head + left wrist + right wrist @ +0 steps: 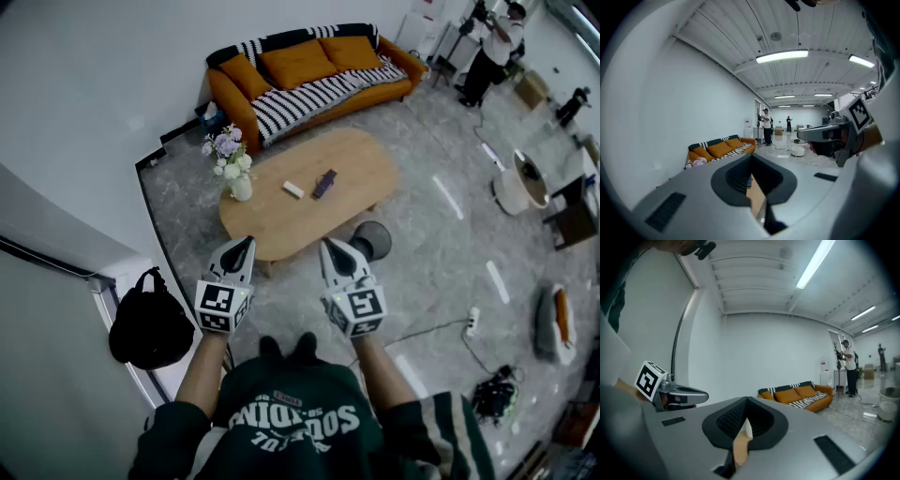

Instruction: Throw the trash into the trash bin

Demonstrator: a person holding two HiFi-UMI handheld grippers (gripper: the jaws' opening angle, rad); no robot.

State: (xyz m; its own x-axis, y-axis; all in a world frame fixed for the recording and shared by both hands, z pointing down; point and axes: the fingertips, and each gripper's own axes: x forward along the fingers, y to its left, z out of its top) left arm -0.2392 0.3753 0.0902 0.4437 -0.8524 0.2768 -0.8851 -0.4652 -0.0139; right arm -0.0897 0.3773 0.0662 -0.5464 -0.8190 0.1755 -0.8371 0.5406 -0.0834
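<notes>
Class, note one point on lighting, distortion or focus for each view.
Head view: the wide lens bows the room's straight lines around the coffee table; light is even. Left gripper view: dark rounded corners; the ceiling light strip burns out white. Right gripper view: same dark corners; jaws near the lens look soft, the sofa sharper.

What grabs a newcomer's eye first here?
The orange sofa with its striped throw, by the far wall. Before it, an oval wooden table bears a flower vase at its left end, a white piece and a dark piece mid-top, with a dark round bin on the floor at its near right edge. The left claw and right claw, both shut and empty, point at the table.
</notes>
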